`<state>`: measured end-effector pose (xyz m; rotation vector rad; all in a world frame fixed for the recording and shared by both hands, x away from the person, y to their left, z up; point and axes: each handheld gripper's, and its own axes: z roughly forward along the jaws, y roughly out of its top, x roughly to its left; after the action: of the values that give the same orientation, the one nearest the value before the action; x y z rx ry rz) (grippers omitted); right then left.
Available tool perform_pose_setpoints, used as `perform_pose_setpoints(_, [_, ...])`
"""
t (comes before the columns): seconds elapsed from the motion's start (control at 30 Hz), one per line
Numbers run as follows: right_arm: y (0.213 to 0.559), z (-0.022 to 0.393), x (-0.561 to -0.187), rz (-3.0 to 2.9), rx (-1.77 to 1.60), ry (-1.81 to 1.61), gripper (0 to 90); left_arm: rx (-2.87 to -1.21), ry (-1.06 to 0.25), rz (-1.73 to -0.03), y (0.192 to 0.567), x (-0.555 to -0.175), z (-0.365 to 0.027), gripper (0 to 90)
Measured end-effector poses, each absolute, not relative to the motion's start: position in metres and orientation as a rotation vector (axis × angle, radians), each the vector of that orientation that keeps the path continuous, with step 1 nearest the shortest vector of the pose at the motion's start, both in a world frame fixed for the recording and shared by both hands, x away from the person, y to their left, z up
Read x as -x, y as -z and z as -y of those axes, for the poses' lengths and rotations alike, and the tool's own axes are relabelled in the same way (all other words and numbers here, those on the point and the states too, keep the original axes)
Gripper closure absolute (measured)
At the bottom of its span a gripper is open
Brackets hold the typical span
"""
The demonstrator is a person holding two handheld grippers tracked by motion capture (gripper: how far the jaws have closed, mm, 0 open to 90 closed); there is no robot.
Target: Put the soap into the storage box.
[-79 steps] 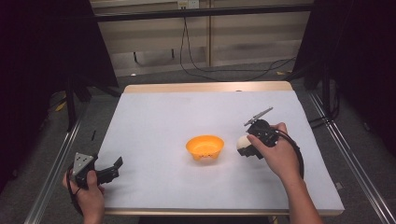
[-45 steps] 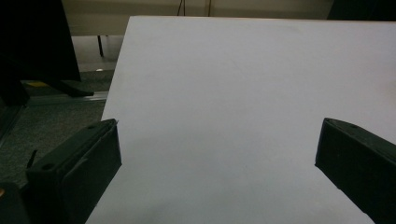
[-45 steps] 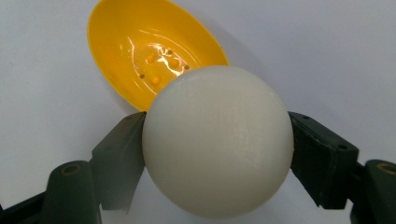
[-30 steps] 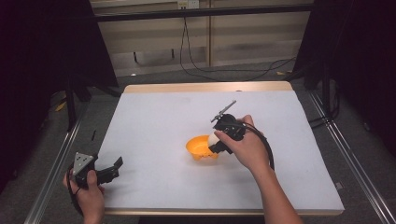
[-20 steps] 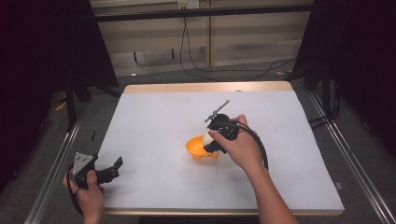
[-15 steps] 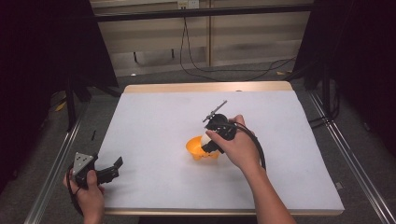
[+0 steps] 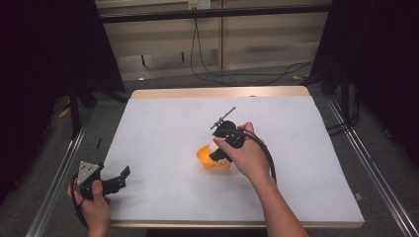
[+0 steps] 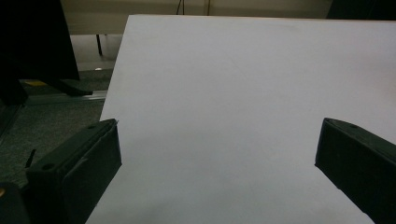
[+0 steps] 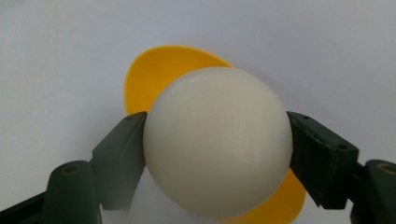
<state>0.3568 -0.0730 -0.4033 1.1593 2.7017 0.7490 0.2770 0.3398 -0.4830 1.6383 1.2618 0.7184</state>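
An orange bowl (image 7: 206, 157) sits near the middle of the white table (image 7: 163, 128). My right gripper (image 7: 214, 149) hangs over the bowl, shut on a white ball (image 9: 217, 140). In the right gripper view the two black jaws press the ball's sides, and the bowl (image 9: 161, 74) lies right under it. The ball (image 7: 213, 147) peeks out beside the hand in the high view. My left gripper (image 7: 119, 178) rests at the table's front left corner, open; its fingers (image 8: 77, 172) stand wide apart over bare table.
The table has a wooden far edge (image 7: 217, 92). Metal rails (image 7: 57, 173) run along the floor on both sides, and cables (image 7: 207, 69) lie on the floor behind the table. Dark curtains flank the space.
My right gripper has carried the white ball leftward from the table's right side to above the orange bowl. The left gripper has stayed put.
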Motion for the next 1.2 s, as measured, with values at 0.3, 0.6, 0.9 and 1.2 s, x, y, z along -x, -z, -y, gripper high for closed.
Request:
perform_pose_setpoints(0.3, [0.408,0.071,-0.359,-2.706,-1.171,-0.741,25.0,-1.630,-0.712,-1.264,0.483,-0.277,-0.340,0.3])
perform_pose_setpoints(0.6, [0.413,0.073,-0.359,-2.715,-1.177,-0.733,24.8,-1.635,-0.713,-1.263,0.483,-0.277,-0.340,0.3])
perform_pose_setpoints(0.9, [0.407,0.077,-0.359,-2.696,-1.205,-0.788,25.9,-1.638,-0.716,-1.262,0.483,-0.277,-0.340,0.4])
perform_pose_setpoints(1.2, [0.411,0.083,-0.355,-2.688,-1.211,-0.807,23.2,-1.636,-0.716,-1.264,0.483,-0.277,-0.340,0.4])
